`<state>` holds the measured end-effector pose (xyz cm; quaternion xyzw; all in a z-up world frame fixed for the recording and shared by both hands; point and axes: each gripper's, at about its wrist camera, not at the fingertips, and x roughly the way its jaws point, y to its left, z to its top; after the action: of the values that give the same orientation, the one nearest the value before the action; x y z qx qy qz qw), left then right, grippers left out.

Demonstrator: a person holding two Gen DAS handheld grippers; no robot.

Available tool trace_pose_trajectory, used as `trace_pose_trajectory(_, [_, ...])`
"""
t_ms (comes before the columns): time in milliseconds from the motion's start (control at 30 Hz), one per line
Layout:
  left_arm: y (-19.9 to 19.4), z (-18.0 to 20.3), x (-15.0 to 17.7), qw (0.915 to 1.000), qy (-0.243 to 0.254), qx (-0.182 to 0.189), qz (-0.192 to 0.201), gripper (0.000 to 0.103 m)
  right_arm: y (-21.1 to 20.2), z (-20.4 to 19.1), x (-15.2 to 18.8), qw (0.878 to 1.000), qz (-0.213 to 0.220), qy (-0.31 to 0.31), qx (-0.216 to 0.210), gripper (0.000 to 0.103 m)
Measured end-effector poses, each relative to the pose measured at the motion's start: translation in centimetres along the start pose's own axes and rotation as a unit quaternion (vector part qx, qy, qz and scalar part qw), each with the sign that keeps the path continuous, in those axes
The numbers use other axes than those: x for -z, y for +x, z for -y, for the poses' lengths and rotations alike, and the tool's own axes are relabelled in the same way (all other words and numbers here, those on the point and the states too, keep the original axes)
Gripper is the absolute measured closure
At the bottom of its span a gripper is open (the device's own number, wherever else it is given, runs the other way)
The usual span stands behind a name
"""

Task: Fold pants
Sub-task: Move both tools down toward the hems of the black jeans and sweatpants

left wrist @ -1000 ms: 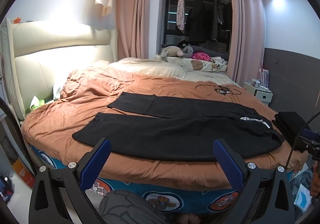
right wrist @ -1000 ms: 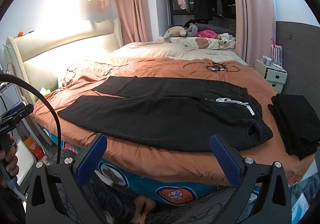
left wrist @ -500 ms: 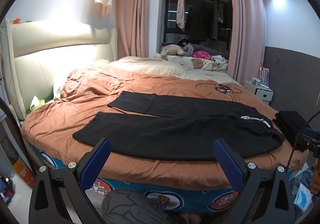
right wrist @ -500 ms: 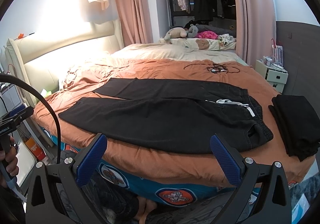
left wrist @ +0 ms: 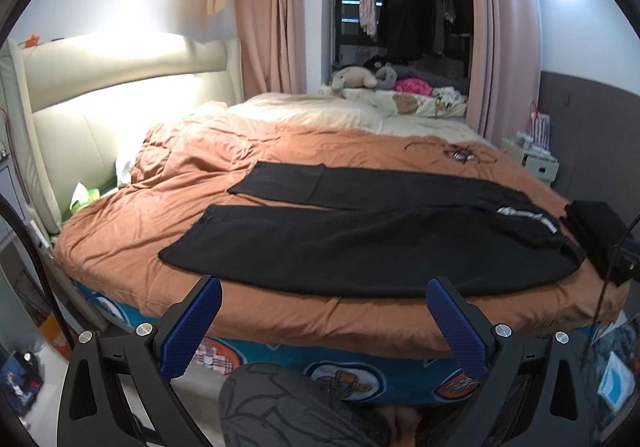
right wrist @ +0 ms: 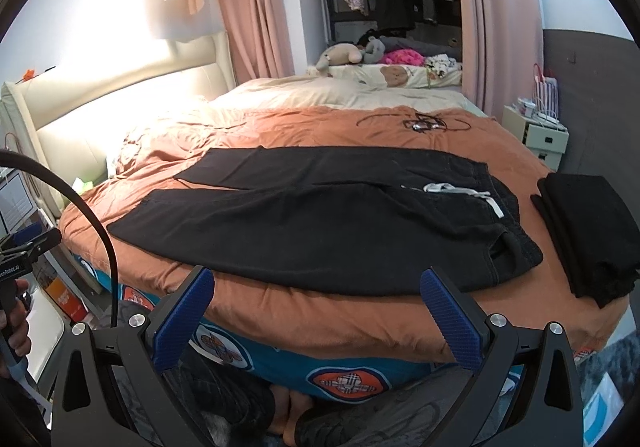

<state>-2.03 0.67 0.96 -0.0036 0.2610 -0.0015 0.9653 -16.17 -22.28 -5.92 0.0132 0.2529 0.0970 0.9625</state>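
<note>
Black tongs, blue ribbed pads, silver screws, black cable

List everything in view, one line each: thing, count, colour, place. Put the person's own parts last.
pants: 1, black, flat on the duvet, legs spread, waist to the right
drawstring: 1, white, at the pants' waist
folded clothes: 1 pile, black, on the duvet right of the pants
duvet: 1, orange-brown, covering the bed
cable: 1 tangle, black, on the duvet beyond the pants
headboard: 1, cream, left
plush toys: several, grey and beige, far end of the bed
curtains: 2, pink, flanking the closet
nightstand: 1, white, right
left gripper: 1, black with blue pads, open, before the bed edge
right gripper: 1, same, open
hand: 1, far left of the right view, on the left gripper's handle
</note>
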Motion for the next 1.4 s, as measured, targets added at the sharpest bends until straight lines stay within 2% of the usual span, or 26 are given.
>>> trace_pose_trajectory(200, [1.7,-0.8,0.0,0.9994,-0.008,-0.011,-0.030,0.000,1.1,-0.1,-0.6,1.000,-0.020,-0.002,0.018,0.000])
trace_pose_trajectory(367, [3.0,-1.8,-0.6,0.9990,-0.019,-0.017,-0.038,0.000,2.8,0.7,-1.5,0.999,-0.039,0.019,0.031,0.000])
trace_pose_trajectory(467, [4.6,-2.6,-0.9,0.9980,-0.022,-0.019,-0.056,0.000,4.3,1.2,-2.0,0.997,-0.051,0.035,0.039,0.000])
trace_pose_trajectory(567, [6.1,-3.4,-0.9,0.9967,-0.033,-0.035,-0.065,0.000,5.5,1.5,-2.6,0.996,-0.059,0.048,0.046,0.000])
trace_pose_trajectory(667, [7.1,-4.3,-1.1,0.9962,-0.052,-0.018,-0.068,0.000,6.6,1.9,-3.2,0.995,-0.065,0.060,0.054,0.000])
trace_pose_trajectory(800, [9.0,-5.2,-1.2,0.9950,-0.059,-0.027,-0.077,0.000,7.8,2.6,-3.6,0.992,-0.068,0.075,0.070,0.000])
trace_pose_trajectory(1133, [13.4,-8.1,-0.6,0.9895,-0.091,-0.031,-0.107,0.000,9.8,4.1,-3.2,0.988,-0.077,0.090,0.098,0.000])
trace_pose_trajectory(1400, [16.4,-12.2,0.0,0.9810,-0.147,-0.026,-0.124,0.003,11.2,5.2,-3.7,0.981,-0.099,0.124,0.114,0.000])
